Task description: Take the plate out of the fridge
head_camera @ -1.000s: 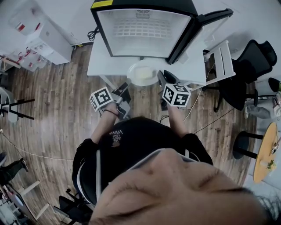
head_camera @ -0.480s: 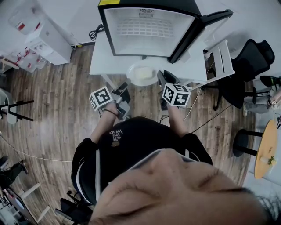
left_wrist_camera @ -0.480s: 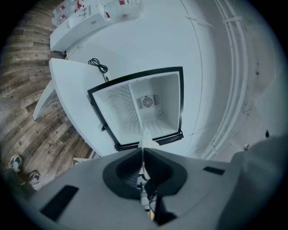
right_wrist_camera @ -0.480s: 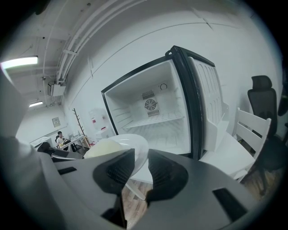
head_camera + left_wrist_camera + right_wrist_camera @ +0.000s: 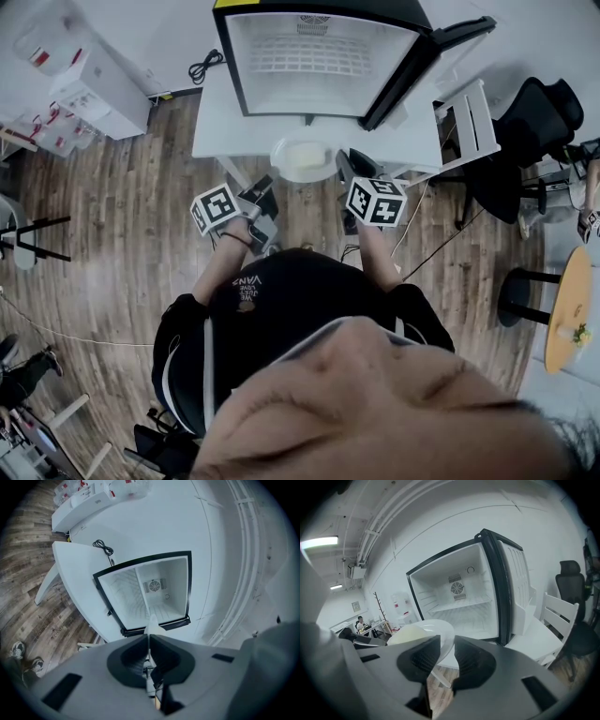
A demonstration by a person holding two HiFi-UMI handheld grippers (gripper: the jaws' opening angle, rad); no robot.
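A white plate [image 5: 303, 157] with a pale yellow patch in its middle hangs in the air in front of the open fridge [image 5: 319, 56], over the table's front edge. My left gripper [image 5: 270, 186] is shut on its left rim. The rim shows edge-on as a thin white sliver, the plate [image 5: 151, 624], between the left gripper [image 5: 148, 638] jaws. My right gripper [image 5: 345, 171] is shut on the right rim. In the right gripper view the plate [image 5: 426, 631] runs into the narrow gap of the right gripper [image 5: 446, 643]. The fridge [image 5: 457, 592] is bare inside.
The fridge stands on a white table [image 5: 217, 127], its door [image 5: 417, 66] swung open to the right. A white chair [image 5: 473, 122] and a black office chair [image 5: 534, 122] stand to the right, and a white cabinet [image 5: 94, 84] to the left. The floor is wood.
Both grippers keep their hold on the plate. The fridge and table have slid slightly to the right in the head view; plate and grippers sit almost where they were.
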